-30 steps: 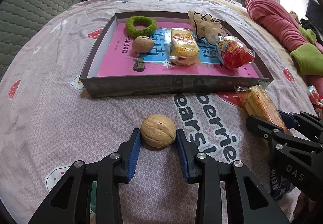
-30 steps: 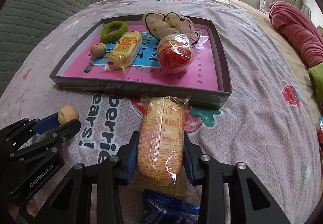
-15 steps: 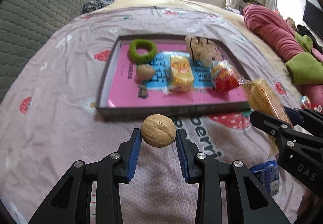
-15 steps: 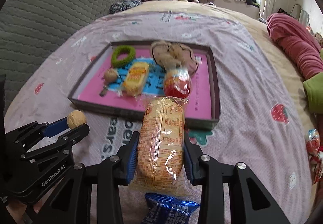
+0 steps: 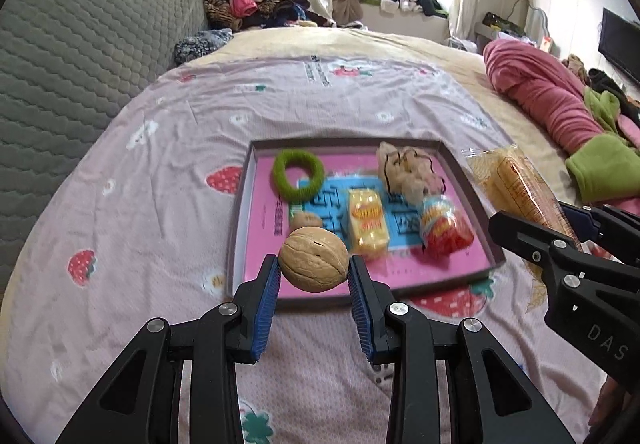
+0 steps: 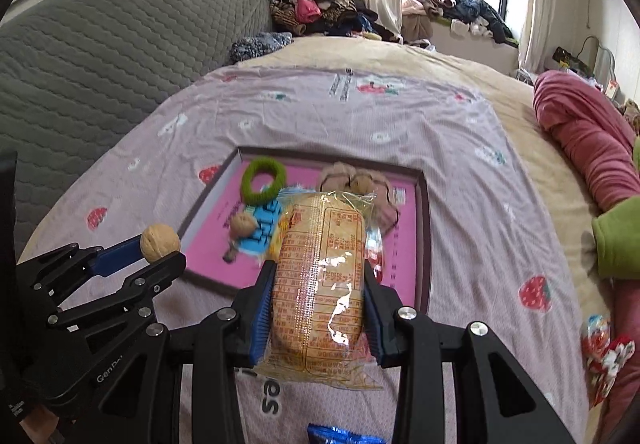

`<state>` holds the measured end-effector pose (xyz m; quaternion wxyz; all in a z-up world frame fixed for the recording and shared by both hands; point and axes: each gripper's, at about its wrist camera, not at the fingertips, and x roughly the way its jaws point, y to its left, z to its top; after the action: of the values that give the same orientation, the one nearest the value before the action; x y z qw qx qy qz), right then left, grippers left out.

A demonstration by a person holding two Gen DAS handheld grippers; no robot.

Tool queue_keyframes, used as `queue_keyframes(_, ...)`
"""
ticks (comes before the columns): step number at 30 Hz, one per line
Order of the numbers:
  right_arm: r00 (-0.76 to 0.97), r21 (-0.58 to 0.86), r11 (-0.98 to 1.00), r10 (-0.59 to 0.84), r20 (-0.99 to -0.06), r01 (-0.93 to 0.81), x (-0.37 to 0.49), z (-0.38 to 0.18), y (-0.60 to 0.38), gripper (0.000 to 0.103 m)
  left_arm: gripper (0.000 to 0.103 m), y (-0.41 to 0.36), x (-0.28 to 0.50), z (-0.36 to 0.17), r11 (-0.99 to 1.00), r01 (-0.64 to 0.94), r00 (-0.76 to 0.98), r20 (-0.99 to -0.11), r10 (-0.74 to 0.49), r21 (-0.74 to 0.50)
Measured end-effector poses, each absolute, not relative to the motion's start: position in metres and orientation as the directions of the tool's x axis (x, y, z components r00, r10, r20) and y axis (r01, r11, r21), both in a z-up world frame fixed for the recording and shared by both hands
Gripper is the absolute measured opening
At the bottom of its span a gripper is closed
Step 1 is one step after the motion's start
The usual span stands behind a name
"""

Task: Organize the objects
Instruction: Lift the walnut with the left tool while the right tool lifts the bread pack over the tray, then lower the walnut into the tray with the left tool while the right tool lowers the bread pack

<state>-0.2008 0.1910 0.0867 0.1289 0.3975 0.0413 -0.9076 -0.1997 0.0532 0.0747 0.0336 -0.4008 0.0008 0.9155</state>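
My left gripper point(image 5: 313, 276) is shut on a tan walnut point(image 5: 313, 259) and holds it in the air above the near edge of the dark tray point(image 5: 240, 228). My right gripper point(image 6: 318, 304) is shut on a wrapped orange biscuit pack point(image 6: 318, 280), also held above the tray's point(image 6: 424, 244) near side. Inside the tray lie a green ring point(image 5: 298, 175), a second walnut point(image 5: 306, 220), a yellow snack pack point(image 5: 367, 224), a red snack pack point(image 5: 444, 228) and a beige scrunchie point(image 5: 408, 171). The left gripper with its walnut point(image 6: 159, 242) shows at the left of the right wrist view.
The tray lies on a pink strawberry-print sheet point(image 5: 160, 171) on a bed. A grey quilted headboard point(image 5: 80, 55) stands at the left. A pink and green blanket point(image 5: 560, 111) lies at the right. A blue packet point(image 6: 344, 436) and red wrapped sweets point(image 6: 604, 348) lie near the right gripper.
Both grippers have risen from the sheet with their loads and moved forward over the tray's near edge. The walnut and biscuit pack left the bed surface.
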Motion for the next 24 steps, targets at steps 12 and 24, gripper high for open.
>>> queue_keyframes(12,-0.683,0.019,-0.964,-0.201,-0.703,0.264,-0.237,0.106,0.185,0.039,0.036,0.047,-0.236,0.089,-0.999,-0.045,-0.704,-0.709,0.039,-0.010)
queue_keyframes(24,-0.663,0.023,-0.963,-0.201,-0.721,0.268,-0.251,0.088,0.176,0.039,0.036,0.047,-0.256,0.069,-0.999,-0.040,-0.696,-0.717,0.027,0.001)
